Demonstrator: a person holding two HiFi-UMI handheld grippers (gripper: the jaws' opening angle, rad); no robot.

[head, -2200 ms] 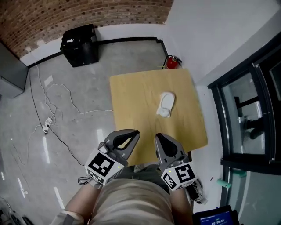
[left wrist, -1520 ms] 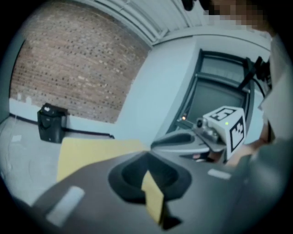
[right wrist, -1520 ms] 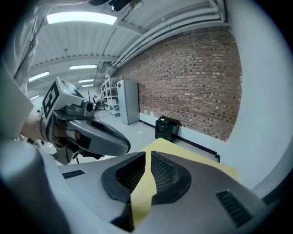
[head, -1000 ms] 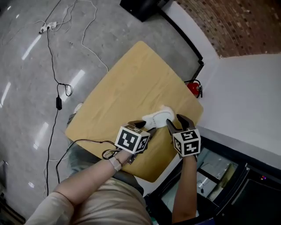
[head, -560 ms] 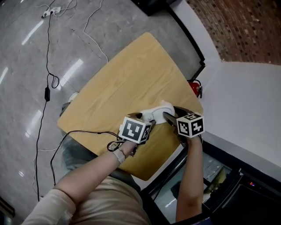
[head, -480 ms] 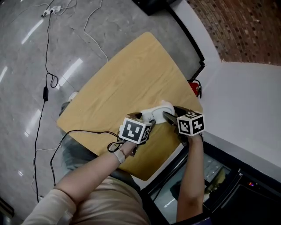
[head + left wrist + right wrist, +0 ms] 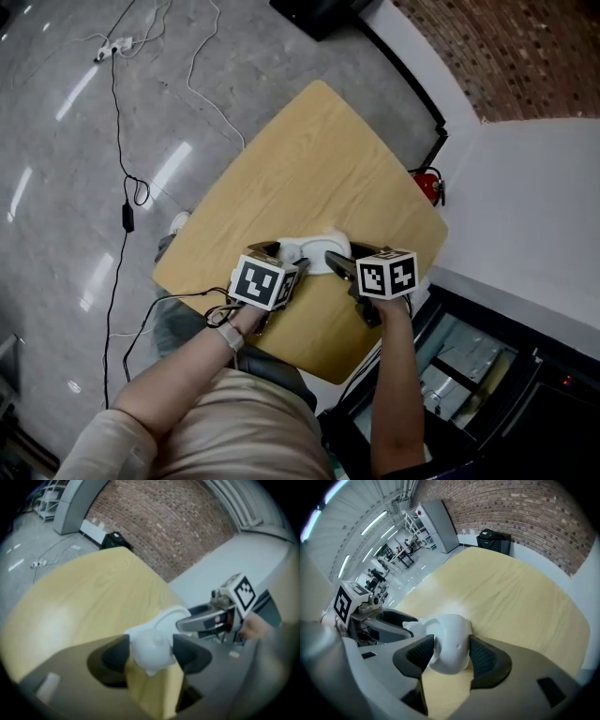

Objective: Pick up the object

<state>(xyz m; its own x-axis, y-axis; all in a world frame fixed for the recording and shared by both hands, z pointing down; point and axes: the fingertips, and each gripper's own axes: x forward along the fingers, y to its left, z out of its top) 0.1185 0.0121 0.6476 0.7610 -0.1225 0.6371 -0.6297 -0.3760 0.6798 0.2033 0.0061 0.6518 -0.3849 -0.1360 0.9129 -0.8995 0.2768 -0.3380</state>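
A white rounded object [image 7: 314, 253] lies on the light wooden table [image 7: 309, 159], near the edge closest to me. My left gripper [image 7: 283, 258] is at its left end and my right gripper [image 7: 342, 272] at its right end, facing each other. In the left gripper view the object's knobbly end [image 7: 147, 644] sits between the left gripper's [image 7: 151, 654] pads, whose jaws are opening. In the right gripper view its domed end [image 7: 447, 641] fills the gap of the right gripper [image 7: 449, 652], pads close along its sides. The object rests on the table.
A red fire extinguisher [image 7: 429, 185] stands by the white wall past the table's far corner. Cables [image 7: 127, 187] trail over the grey floor at left. A black box [image 7: 314, 14] sits by the brick wall. A dark glazed unit [image 7: 487, 356] is at right.
Both grippers have moved in from the near side and now bracket the white object's two ends, with their jaws set wider. The object has stayed on the table.
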